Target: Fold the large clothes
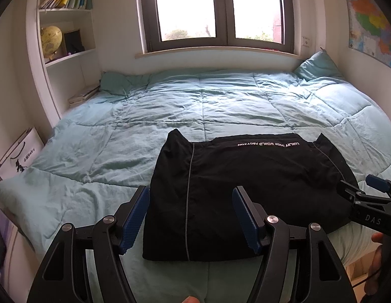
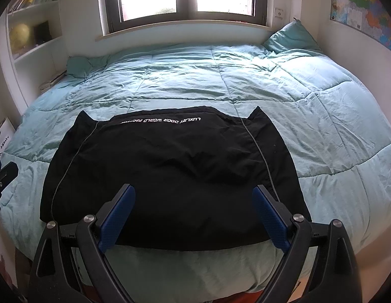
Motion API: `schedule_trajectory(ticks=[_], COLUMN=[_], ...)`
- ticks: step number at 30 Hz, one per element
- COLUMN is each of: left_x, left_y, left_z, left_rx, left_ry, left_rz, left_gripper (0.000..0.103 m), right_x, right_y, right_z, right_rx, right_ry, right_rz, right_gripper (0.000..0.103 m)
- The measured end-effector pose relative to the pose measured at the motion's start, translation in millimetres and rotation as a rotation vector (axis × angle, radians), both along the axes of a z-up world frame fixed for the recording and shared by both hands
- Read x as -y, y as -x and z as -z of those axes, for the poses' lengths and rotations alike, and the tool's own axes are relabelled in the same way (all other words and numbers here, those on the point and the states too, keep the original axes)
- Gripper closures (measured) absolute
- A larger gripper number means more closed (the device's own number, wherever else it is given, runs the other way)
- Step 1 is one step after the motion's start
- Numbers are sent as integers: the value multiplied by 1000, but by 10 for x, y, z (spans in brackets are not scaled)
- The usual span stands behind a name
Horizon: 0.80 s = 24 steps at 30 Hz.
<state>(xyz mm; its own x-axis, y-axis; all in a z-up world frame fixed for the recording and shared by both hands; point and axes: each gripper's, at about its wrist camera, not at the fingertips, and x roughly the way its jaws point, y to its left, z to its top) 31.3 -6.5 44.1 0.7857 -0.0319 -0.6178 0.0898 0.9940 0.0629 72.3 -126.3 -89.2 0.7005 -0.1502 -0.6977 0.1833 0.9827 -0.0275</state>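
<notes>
Left wrist view: the left gripper (image 1: 190, 202) stands wide apart and empty above the near left edge of the folded black fabric garment with white lettering (image 1: 246, 189), which lies flat on the pale teal quilted bedcover (image 1: 220, 101). Right wrist view: the right gripper (image 2: 194, 202) gapes wide too, gripping nothing, over the garment's near edge.

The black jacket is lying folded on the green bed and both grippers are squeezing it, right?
Not quite. The jacket does lie folded on the green bed, but neither gripper squeezes it: the left gripper and the right gripper are both open above it, as both wrist views show.
</notes>
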Motion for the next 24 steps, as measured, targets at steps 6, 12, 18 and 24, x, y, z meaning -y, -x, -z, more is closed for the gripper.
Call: schedule_trajectory(ticks=[6,12,18,24], left_x=[-12,-25,-6,18], left_y=[7,8,9,17], left_z=[-11,-21,-17,-21], left_rx=[1,3,9,24], left_ry=[-9,-12,-28,-57], left_rz=[-3,-12,-12,-17], left_gripper=[33,33,33,33], right_x=[49,45,43,15], right_y=[-23,-22,-26,-37], right_z=[3,2,0,15], right_rx=[0,0,-2,-5], right_ry=[-19,-24,-23,-16], right_rz=[0,0,-2,-12], right_gripper=[8,8,8,8])
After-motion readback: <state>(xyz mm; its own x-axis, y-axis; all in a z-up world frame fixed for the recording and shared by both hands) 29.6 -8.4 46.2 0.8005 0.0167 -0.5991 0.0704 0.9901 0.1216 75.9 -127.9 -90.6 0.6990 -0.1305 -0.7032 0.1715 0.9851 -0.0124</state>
